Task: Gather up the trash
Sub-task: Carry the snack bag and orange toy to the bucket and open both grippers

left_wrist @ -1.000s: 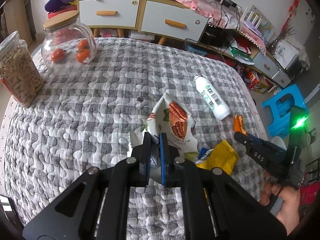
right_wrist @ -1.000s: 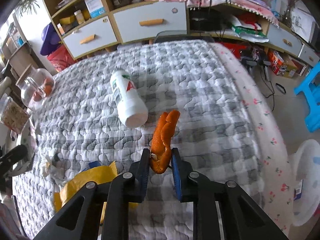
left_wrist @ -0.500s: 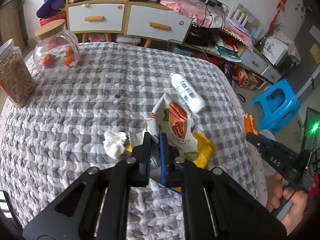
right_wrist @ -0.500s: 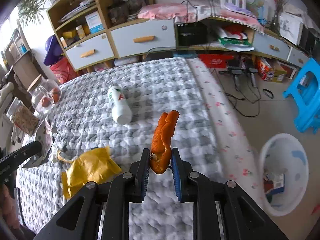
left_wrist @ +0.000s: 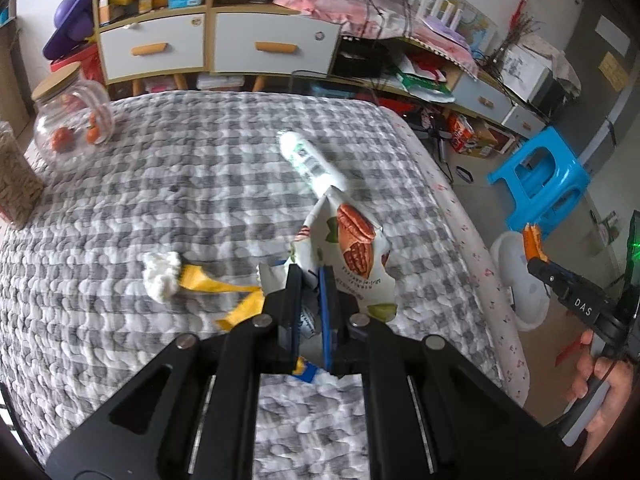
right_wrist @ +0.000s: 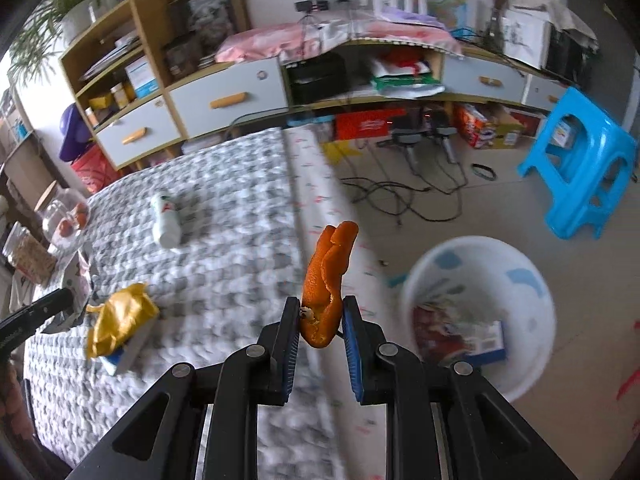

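Observation:
My left gripper is shut on a white nut snack bag and holds it above the grey checked bed. My right gripper is shut on an orange peel and holds it past the bed's right edge, left of a white trash bin on the floor that holds wrappers. The right gripper with the peel also shows at the right of the left wrist view. On the bed lie a white bottle, a yellow wrapper and a crumpled white tissue.
Two glass jars stand at the bed's left: one with tomatoes, one with grain. A blue plastic stool stands on the floor beyond the bin. Cables lie on the floor. Drawers and shelves line the far wall.
My right gripper carried the orange peel off the bed to the right, toward the white bin. My left gripper lifted the snack bag and drew back; the tissue and yellow wrapper came into view.

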Motion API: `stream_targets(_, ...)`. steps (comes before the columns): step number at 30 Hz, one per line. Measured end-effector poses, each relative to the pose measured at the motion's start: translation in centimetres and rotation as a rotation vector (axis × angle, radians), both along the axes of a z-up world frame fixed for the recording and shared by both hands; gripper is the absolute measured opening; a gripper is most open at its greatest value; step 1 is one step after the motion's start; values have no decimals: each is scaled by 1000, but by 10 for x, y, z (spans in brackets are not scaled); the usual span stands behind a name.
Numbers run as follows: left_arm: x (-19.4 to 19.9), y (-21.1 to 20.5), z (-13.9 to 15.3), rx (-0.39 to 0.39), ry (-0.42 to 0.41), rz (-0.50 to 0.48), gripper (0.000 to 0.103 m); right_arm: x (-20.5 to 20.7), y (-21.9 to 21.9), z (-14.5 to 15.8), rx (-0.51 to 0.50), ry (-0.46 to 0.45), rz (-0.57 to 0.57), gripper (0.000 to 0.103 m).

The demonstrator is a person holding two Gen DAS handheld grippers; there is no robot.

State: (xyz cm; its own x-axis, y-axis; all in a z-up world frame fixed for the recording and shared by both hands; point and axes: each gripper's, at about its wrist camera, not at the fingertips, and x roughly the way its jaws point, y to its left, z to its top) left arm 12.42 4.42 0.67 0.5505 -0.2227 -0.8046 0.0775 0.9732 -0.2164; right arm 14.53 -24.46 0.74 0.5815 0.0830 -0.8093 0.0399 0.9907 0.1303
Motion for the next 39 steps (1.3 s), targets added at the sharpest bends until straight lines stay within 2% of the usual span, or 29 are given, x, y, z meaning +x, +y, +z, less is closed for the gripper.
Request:
stream_targets(11, -5, -66, -3, 27, -2, -103, 9, -28, -86, -8, 4, 20, -124, 22)
stream_targets(19, -4, -122, -12, 48, 12, -186, 9, -36, -130, -16, 26, 43, -198, 22)
stream_targets(22, -4, -146, -14, 46, 10, -222, 9, -35, -145, -21, 40, 65, -231, 27)
stream_targets(23, -4, -152, -14, 47, 10, -231, 9, -35, -150, -22, 51, 69, -240, 34)
stream_targets(24, -3, -161, -16, 46, 12, -245, 10, -36, -155, -22, 59, 68, -249, 46)
stream_targets(26, -2, -176, -18, 46, 16, -266, 10, -40, -163, -19, 67, 49, -269, 59)
stream_targets(39, 10, -270, -40, 59, 35, -406, 11, -65, -204, -13, 67, 26, -333, 59)
